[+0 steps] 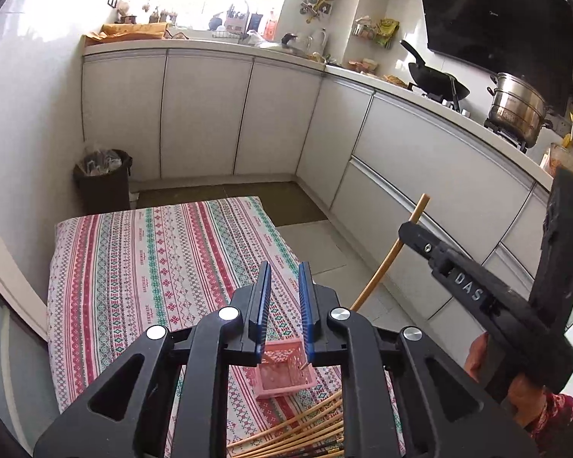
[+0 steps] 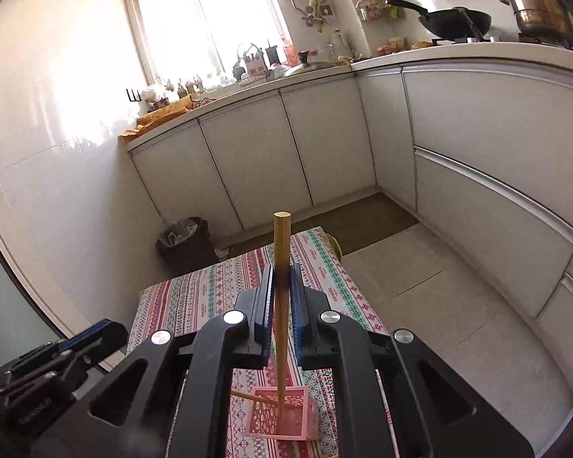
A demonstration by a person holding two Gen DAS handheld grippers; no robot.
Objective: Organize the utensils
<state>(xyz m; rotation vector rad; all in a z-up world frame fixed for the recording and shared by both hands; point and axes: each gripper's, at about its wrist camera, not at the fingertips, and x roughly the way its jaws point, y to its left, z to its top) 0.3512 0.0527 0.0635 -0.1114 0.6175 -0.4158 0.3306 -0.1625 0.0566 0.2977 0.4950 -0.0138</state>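
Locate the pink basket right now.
The pink basket sits on the patterned tablecloth, low centre in both wrist views. It is directly below the right gripper, whose chopstick dips into it, with loose chopsticks lying nearby.

A pink lattice basket (image 2: 282, 416) sits on a cloth (image 1: 145, 267) striped in red, green and white folk motifs. The chopstick (image 2: 280, 305) is tan bamboo. Each black hand-held gripper (image 1: 282, 305) has blue pads. The cabinets (image 1: 202, 114) are pale grey.
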